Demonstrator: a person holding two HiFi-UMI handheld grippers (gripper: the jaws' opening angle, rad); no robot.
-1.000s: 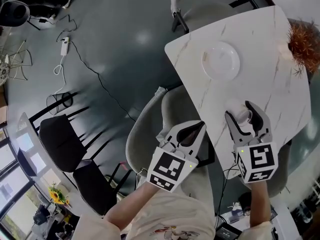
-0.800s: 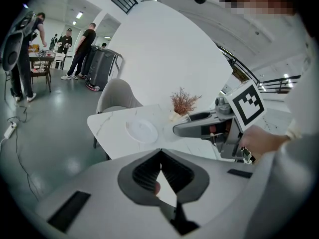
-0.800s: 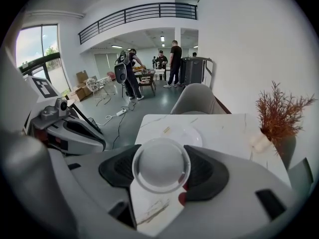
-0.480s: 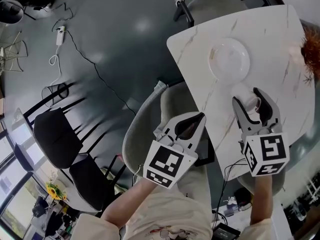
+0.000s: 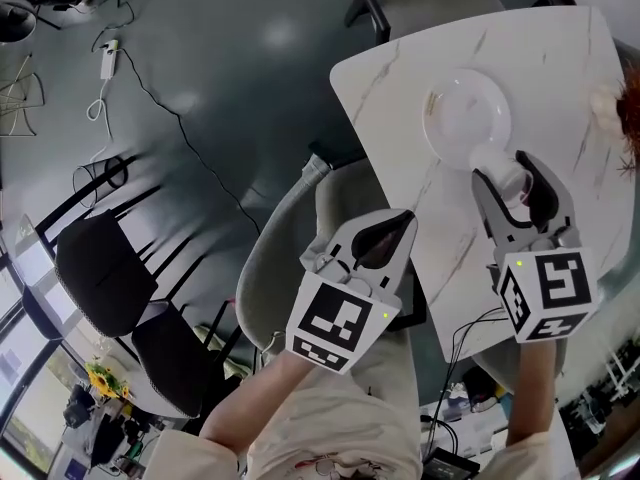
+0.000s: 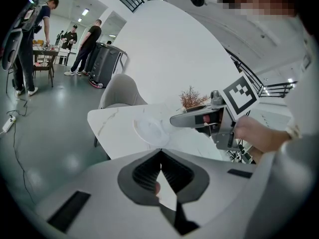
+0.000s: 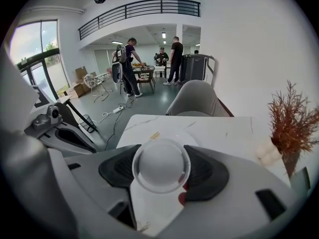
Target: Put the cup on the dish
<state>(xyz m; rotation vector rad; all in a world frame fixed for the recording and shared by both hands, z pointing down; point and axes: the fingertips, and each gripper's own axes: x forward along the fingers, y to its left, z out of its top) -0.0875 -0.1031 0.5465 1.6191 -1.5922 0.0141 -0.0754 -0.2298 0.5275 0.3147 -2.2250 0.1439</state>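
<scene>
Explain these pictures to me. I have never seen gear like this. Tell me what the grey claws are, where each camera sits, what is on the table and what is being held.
There is no robot here: a person holds a two-jaw gripper in each hand. The head view comes from a camera on the person's head, looking down. The other two views come from cameras riding on the grippers, looking along their jaws. The patterned cubes are part of the grippers. On the white table are a round dish and, at the far edge, a dried plant. The right gripper is shut on a cup, just beside the dish. The left gripper is shut and empty, off the table over a chair.
</scene>
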